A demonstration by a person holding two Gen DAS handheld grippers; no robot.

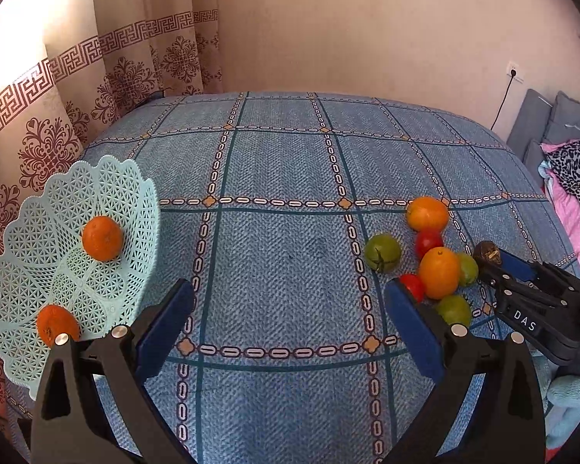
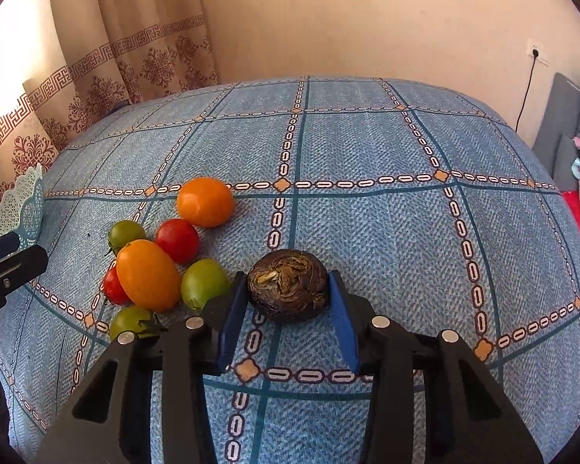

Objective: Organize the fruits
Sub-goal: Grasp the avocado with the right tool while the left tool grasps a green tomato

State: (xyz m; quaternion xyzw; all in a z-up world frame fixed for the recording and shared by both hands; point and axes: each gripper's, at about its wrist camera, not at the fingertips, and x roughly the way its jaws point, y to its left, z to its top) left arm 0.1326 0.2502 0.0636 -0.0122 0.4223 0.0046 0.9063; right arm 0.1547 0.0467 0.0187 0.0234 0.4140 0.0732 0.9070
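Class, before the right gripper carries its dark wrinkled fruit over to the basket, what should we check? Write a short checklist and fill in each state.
1. Right gripper jaws closed on the dark wrinkled fruit, one on each side: ok.
2. Fruit lifted off the tablecloth: cannot tell.
3. Basket has room; only two oranges inside: ok.
4. Left gripper open and empty, between basket and pile: not ok, it may block the way.
5. Fruit pile clear of the held fruit: ok.
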